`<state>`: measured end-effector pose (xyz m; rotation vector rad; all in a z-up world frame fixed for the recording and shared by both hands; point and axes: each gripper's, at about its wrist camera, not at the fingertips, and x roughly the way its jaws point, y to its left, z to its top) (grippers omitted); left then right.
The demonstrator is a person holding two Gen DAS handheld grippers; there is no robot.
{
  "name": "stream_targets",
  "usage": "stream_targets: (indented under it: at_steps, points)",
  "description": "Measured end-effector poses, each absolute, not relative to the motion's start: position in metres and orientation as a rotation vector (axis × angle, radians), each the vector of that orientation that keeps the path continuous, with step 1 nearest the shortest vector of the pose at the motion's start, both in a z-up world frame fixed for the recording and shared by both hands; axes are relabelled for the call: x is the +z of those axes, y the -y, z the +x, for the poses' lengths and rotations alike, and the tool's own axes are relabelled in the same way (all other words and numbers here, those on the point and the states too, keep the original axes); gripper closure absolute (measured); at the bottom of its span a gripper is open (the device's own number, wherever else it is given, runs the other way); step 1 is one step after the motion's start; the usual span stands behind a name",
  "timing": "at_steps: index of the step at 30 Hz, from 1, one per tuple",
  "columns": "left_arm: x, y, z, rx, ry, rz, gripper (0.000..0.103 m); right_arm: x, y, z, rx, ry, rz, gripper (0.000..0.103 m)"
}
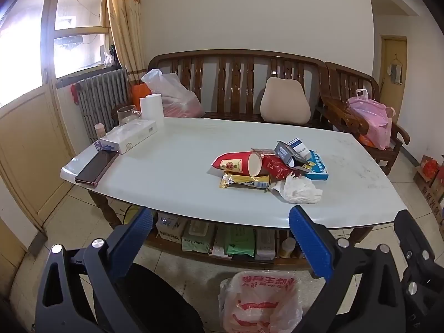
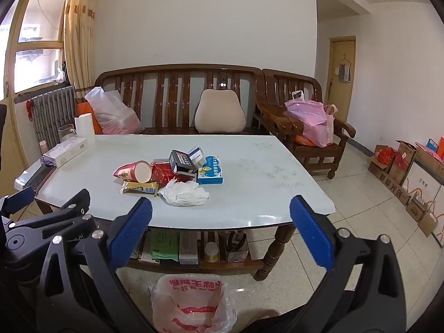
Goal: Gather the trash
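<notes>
A heap of trash lies in the middle of the white table [image 1: 180, 149] [image 2: 249, 166]: a tipped red paper cup [image 1: 238, 163] [image 2: 134, 171], a gold snack wrapper [image 1: 245, 181] [image 2: 140, 187], a crumpled white tissue [image 1: 298, 190] [image 2: 184, 193], a red pack [image 1: 277, 166] [image 2: 163, 173], a dark carton [image 1: 288, 151] [image 2: 183, 161] and a blue box [image 1: 317, 166] [image 2: 211, 170]. On the floor before the table a white-and-red plastic bag [image 1: 260, 302] [image 2: 191, 305] stands with its mouth up. My left gripper [image 1: 220, 222] and right gripper [image 2: 220, 216] both stand open and hold nothing, short of the table's near edge.
At the table's far left are a phone [image 1: 95, 168], a long white box [image 1: 129, 138], a glass [image 1: 126, 115] and a paper roll [image 1: 151, 106]. A shelf under the table holds packets. Wooden benches with bags and a cushion stand behind; cardboard boxes [image 2: 402, 172] line the right wall.
</notes>
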<state>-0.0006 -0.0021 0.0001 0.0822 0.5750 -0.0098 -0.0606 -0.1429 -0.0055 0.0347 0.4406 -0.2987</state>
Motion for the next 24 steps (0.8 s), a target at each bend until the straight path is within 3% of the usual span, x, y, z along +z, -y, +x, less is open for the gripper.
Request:
stream_targets:
  at_steps: [24]
  points:
    - [-0.001, -0.002, -0.001, -0.016, -0.577, 0.073, 0.006, -0.008, 0.141, -0.059, -0.288, -0.447, 0.044, 0.006]
